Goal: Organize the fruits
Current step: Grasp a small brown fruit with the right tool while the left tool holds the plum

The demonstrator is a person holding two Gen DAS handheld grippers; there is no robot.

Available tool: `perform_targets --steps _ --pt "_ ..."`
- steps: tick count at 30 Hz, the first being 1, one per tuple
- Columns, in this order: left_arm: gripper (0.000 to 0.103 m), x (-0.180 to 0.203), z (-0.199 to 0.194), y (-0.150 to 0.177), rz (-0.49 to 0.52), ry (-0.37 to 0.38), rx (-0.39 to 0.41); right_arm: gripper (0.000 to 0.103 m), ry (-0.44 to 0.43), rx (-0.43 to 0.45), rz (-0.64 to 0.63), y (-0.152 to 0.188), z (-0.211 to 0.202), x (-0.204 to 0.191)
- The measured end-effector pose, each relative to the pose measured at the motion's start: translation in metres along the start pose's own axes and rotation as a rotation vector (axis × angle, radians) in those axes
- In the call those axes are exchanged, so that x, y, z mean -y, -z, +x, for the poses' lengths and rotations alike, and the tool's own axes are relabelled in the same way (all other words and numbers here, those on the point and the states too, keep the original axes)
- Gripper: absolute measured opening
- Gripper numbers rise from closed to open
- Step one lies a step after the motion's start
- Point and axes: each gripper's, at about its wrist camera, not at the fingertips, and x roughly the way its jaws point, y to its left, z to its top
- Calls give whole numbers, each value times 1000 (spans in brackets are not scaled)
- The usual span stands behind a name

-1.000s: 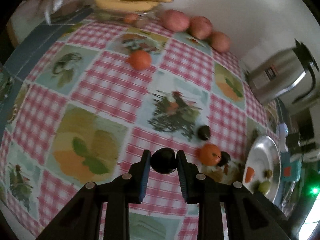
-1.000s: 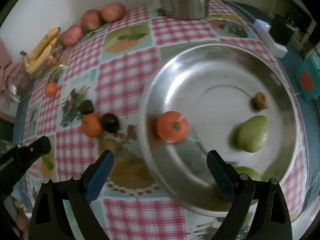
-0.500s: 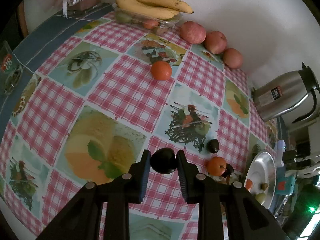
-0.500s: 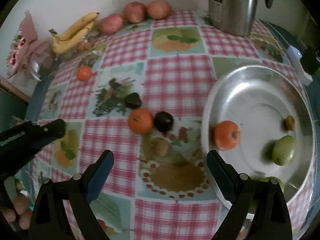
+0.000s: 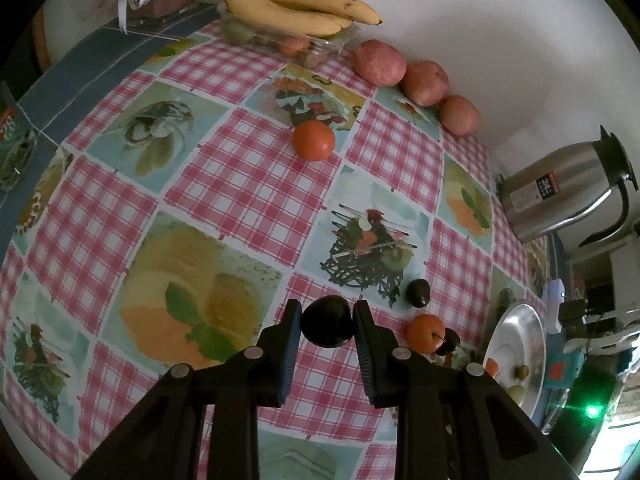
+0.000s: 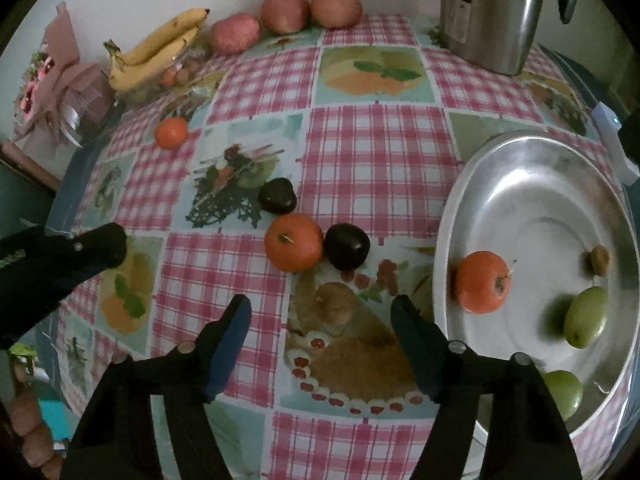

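My left gripper [image 5: 326, 326] is shut on a dark plum [image 5: 327, 326] and holds it above the checked tablecloth. My right gripper [image 6: 322, 320] is open and empty over a brown kiwi [image 6: 335, 301]. Beyond it lie an orange fruit [image 6: 294, 242], a dark plum [image 6: 346, 246] and a dark avocado [image 6: 277, 196]. The steel plate [image 6: 480, 184] at the right holds an orange fruit [image 6: 482, 282], two green fruits [image 6: 585, 316] and a small brown fruit [image 6: 600, 260]. The plate also shows in the left wrist view [image 5: 516, 336].
Bananas [image 6: 160, 46] on a clear tray, three red apples [image 6: 286, 10] and a steel thermos jug [image 6: 490, 12] stand along the far wall. A lone orange fruit [image 6: 171, 132] lies at mid-left. The left gripper's arm [image 6: 56, 264] reaches in from the left.
My left gripper has risen and pulled back with the plum still in it. My right gripper has moved left, from over the plate to over the kiwi on the cloth.
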Motion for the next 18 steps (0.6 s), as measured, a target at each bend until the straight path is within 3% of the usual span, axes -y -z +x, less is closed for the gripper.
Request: perform_targets --steps 9,18 --pt "28 2 6 0 -2 6 -21 51 47 -33 -13 -3 19 -1" --pt "28 3 9 0 2 6 -29 50 111 -25 -71 -2 24 -9"
